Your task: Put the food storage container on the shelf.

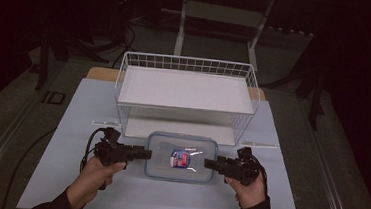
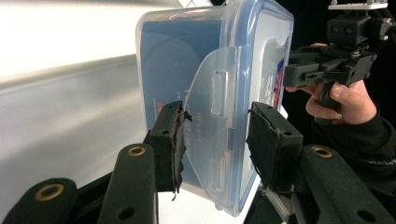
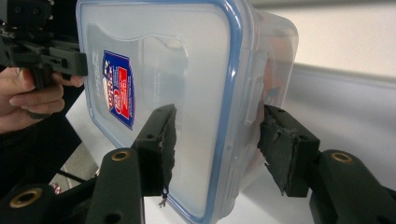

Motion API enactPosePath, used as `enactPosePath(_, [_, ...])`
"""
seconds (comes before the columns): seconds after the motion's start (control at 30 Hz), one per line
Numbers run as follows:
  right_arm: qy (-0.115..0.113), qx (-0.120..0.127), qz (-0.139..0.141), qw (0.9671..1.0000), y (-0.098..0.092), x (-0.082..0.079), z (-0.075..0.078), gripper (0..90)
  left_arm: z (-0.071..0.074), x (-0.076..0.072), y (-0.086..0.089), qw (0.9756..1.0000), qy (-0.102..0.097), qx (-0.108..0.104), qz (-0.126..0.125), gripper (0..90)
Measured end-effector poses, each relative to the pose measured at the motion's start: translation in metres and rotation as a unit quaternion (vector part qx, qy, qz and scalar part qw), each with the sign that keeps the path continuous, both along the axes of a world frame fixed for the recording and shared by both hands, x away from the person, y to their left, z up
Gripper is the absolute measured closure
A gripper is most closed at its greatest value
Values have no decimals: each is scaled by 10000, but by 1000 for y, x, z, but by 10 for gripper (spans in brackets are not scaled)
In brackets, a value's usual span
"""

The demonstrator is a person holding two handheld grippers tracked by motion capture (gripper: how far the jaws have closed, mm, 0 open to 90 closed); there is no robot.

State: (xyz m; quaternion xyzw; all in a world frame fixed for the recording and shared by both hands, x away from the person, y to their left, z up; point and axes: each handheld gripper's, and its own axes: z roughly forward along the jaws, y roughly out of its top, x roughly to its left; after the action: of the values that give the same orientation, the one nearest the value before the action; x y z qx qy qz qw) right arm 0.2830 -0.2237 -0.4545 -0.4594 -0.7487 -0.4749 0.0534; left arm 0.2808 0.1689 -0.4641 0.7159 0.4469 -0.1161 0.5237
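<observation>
Black jaws of the left gripper and right gripper are clamped on opposite ends of the lidded container, lower centre. Directly behind, a white wire rack blocks passage; table margins are seen beside it.

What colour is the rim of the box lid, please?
Blue, on a clear lid; the right gripper view shows it best.

Container: lower corner cut off by the left gripper view's bottom edge. Label: print too small to read. Contents: indistinct behind cloudy plastic.
</observation>
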Motion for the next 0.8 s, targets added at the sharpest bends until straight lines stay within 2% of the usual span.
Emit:
enactPosePath(0.1, [-27, 14, -23, 10000, -1, 4, 2, 467, 1, 4, -1, 10000, -32, -31, 45, 559])
enactPosePath(0.23, [-133, 61, -122, 9998, -4, 17, 9, 464, 5, 15, -6, 9997, -184, -78, 116, 559])
enactPosePath(0.4, [-193, 74, -168, 9996, -8, 27, 10, 464, 3, 24, -10, 9994, -246, -122, 190, 559])
enactPosePath(0.5, [-173, 61, -180, 9997, -9, 36, 5, 464, -3, 32, -13, 9993, -260, -53, 270, 552])
enactPosePath(0.67, [-202, 53, -196, 9996, -11, 45, -1, 463, -10, 38, -15, 9989, -313, -55, 355, 550])
enactPosePath(0.73, [-190, 59, -245, 9995, -10, 49, -5, 463, -13, 42, -17, 9985, -359, 20, 421, 542])
enactPosePath(0.8, [-230, 25, -278, 9993, -9, 53, -7, 463, -18, 46, -17, 9980, -414, -29, 472, 537])
